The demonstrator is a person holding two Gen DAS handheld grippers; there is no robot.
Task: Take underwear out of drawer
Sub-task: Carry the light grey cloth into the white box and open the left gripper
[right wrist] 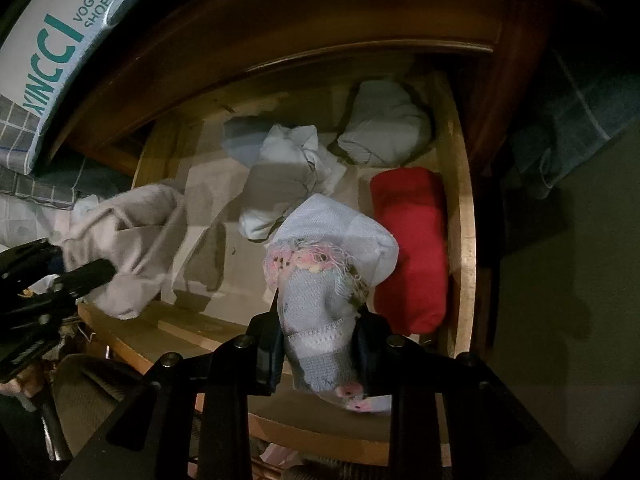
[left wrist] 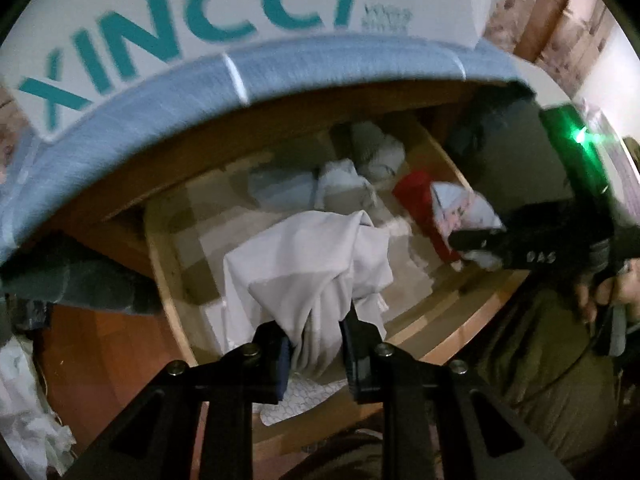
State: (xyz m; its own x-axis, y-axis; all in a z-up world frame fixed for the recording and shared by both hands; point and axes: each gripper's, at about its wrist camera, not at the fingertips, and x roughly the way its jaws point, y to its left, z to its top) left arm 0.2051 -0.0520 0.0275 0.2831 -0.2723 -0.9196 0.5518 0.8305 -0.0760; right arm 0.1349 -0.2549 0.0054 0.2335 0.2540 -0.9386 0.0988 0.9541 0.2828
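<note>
Extraction is the step I judge to be in hand: both grippers have a garment and both hang over the open wooden drawer (right wrist: pixel 460 216). My left gripper (left wrist: pixel 314 340) has its fingers (left wrist: pixel 280 354) closed down to a narrow gap, pinching a bunched fold of a pale lilac-white garment (left wrist: pixel 308 264) that drapes back toward the drawer's front left part. My right gripper (right wrist: pixel 320 344) is likewise nearly closed, its fingers (right wrist: pixel 266 354) clamped on a grey-white knit pair of underwear (right wrist: pixel 336 248) with frayed pink trim, which hangs above the drawer's front edge, just beside a folded red garment (right wrist: pixel 412 248). More underwear lies inside the drawer: a crumpled white piece (right wrist: pixel 288 176) in the middle and a grey bundle (right wrist: pixel 384 124) toward the back right. A shoe box (right wrist: pixel 52 52) printed with teal letters sits above the drawer's back edge. Next, I reckon I need to keep both grips firm and carry the two pieces clear of the drawer's walls; the lilac cloth trails low, so it could snag on the front rim
</note>
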